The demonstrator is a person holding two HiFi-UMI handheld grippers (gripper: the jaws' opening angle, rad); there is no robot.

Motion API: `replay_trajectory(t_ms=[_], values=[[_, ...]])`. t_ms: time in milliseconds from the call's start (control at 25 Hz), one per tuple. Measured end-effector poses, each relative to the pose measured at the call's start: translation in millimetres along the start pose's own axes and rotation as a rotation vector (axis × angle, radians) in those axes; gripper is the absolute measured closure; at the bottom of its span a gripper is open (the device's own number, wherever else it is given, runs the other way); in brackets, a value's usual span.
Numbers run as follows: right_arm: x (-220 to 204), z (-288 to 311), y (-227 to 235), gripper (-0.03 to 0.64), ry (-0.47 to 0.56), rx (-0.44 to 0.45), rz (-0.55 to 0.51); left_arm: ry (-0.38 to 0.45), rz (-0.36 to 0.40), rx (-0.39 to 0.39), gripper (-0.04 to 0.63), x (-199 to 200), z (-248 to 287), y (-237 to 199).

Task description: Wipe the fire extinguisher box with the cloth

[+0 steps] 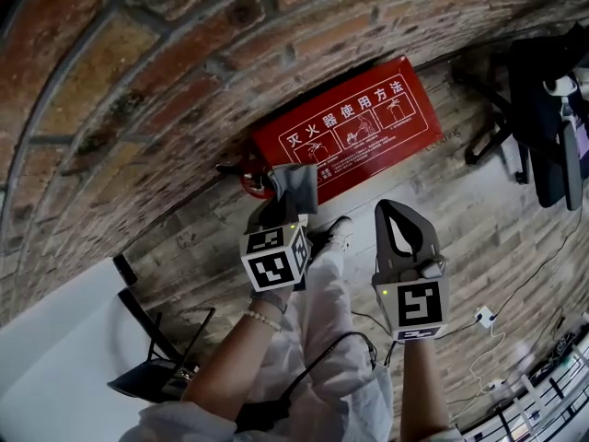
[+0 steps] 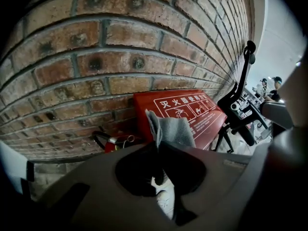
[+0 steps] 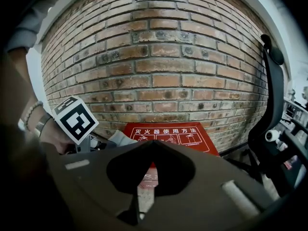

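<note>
The red fire extinguisher box (image 1: 354,127) with white Chinese print stands on the floor against the brick wall. My left gripper (image 1: 287,212) is shut on a grey cloth (image 1: 297,185) that sticks up from its tips just short of the box's left end. In the left gripper view, the cloth (image 2: 172,129) hangs in front of the box (image 2: 192,110). My right gripper (image 1: 390,206) is held to the right and slightly nearer, jaws shut with nothing in them. In the right gripper view, the right gripper (image 3: 153,143) points at the box (image 3: 168,133).
A small red extinguisher (image 1: 248,179) lies left of the box by the wall. A black office chair (image 1: 543,109) stands at the right, and black chair legs (image 1: 152,334) at the lower left. A white plug and cable (image 1: 482,319) lie on the brick floor.
</note>
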State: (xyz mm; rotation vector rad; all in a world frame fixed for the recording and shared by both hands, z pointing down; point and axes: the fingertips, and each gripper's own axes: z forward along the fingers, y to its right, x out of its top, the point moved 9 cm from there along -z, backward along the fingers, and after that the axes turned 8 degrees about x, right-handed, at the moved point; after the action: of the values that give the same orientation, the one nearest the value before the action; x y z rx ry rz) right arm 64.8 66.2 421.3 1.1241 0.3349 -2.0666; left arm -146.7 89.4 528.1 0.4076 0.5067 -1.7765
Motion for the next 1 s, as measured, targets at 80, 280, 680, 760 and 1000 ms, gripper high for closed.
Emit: replay_trajectory(t_ms=[80,280,680,760,1000], values=[[-0.4,0.5,-1.8,0.612,-0.003,0.004,0.000,-0.004,-0.013,0.013,0.586,-2.8,-1.5,-5.5],[0.3,-0.3,-5.3,0.612,-0.006,0.009,-0.002,-0.009,-0.010,0.019,0.586,-5.3,-2.6,-10.6],[20.3,-21.8,-7.5,0.612,0.026,-0.032,0.005,0.041,0.129,-0.050,0.586,24.6,-33.6,3.6],[29.9,-31.3,-7.7,0.612,0.041,-0.047,0.012,0.062,0.166,-0.070,0.586,37.4,-44.9,9.6],[65.5,-68.3,-8.3,0.611,0.096,-0.095,0.006,0.178,0.304,-0.139,0.586,87.2,-89.1,33.7]])
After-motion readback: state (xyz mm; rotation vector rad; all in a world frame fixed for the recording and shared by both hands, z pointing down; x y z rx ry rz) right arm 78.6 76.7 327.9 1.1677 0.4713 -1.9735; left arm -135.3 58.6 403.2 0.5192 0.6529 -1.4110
